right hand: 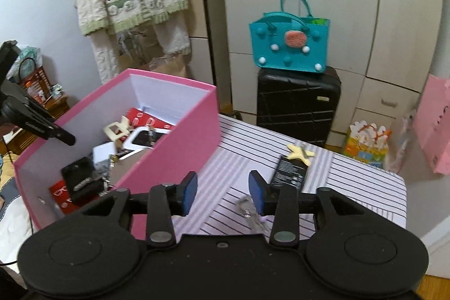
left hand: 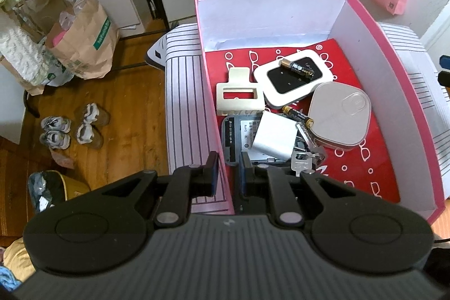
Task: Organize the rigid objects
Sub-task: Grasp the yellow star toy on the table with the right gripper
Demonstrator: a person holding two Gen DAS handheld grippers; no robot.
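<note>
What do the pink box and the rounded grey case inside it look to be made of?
The pink rectangular box looks like matte paperboard: thin flat walls, white lining, folded creases at the inner corners. The rounded grey case looks like smooth satin plastic or possibly metal, with soft highlights and a moulded circular emblem; which of the two is unclear.

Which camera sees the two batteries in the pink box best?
The left wrist view: it looks down into the pink box, showing both batteries whole. The right wrist view sees the box from the side, and no battery is clear there.

The gray device (left hand: 239, 139) at lower centre is largely covered by a white block (left hand: 274, 137) (label too small to read). The keys (right hand: 250, 211) are blurred, half behind a fingertip (right hand: 257, 191).
</note>
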